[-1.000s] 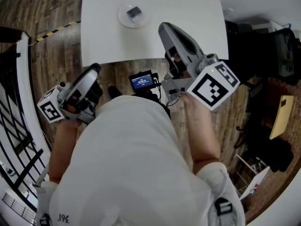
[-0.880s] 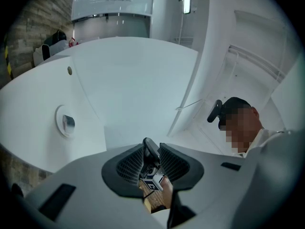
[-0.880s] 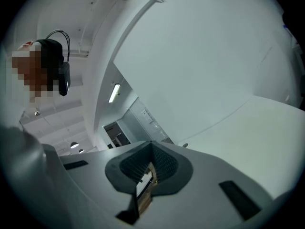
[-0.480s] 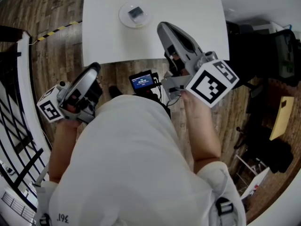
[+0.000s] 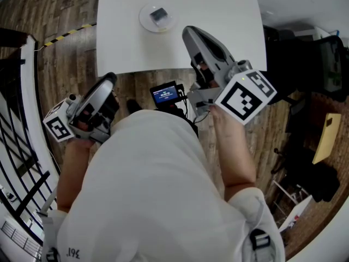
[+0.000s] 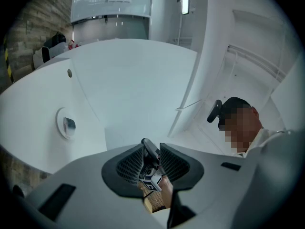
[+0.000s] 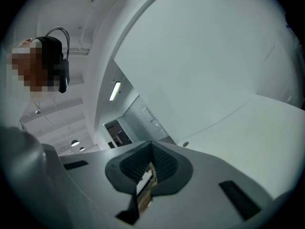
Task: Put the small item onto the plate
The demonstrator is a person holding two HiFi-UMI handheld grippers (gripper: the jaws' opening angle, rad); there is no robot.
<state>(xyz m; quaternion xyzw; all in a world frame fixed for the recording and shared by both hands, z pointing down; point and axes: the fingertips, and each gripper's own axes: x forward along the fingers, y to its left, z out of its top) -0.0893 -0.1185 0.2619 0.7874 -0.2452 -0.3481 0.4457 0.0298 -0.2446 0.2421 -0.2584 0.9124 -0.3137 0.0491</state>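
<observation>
A small dark item lies on a round white plate at the far side of the white table. The left gripper view shows the same plate and item at its left. My right gripper is raised over the table's near edge, well short of the plate, shut and holding nothing. My left gripper hangs off the table over the wooden floor. A narrow gap shows between its jaws, with nothing in it.
A small device with a lit blue screen sits at my chest. Black-and-yellow tape runs along the wooden floor left of the table. A dark railing stands at the left, dark furniture at the right.
</observation>
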